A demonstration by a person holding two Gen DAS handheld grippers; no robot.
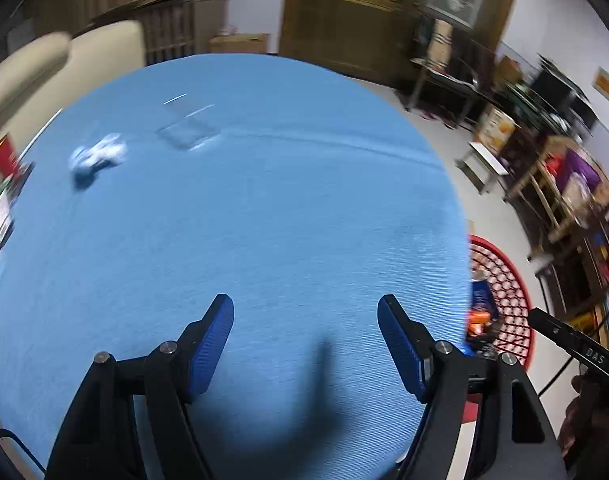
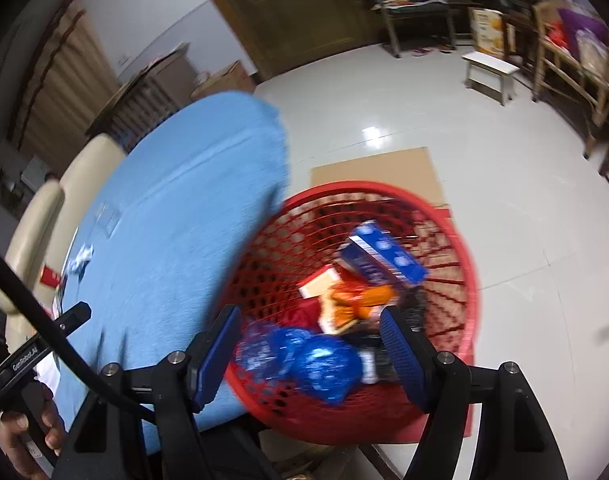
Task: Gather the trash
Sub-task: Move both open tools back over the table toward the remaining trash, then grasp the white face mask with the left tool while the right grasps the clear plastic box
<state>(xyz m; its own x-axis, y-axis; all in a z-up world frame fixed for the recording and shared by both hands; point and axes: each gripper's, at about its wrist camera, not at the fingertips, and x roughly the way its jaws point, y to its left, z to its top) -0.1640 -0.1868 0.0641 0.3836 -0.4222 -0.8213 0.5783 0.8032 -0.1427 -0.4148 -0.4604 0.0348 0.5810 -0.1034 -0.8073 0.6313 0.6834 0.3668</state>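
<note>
Blue-clothed table (image 1: pixel 244 220): crumpled wrapper (image 1: pixel 98 156) lies far-left of the empty, spread left gripper (image 1: pixel 305 334); right gripper (image 2: pixel 310 344), jaws released, over the red basket (image 2: pixel 460 236).

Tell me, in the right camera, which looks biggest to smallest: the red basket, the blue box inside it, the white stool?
1. Red basket
2. Blue box
3. White stool, though it stands much farther away, so its real size is unsure.

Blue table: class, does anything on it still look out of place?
Yes. A crumpled white scrap lies on the blue table near its far left edge, with a clear flat wrapper beyond it, while other trash sits in the red basket.
</note>
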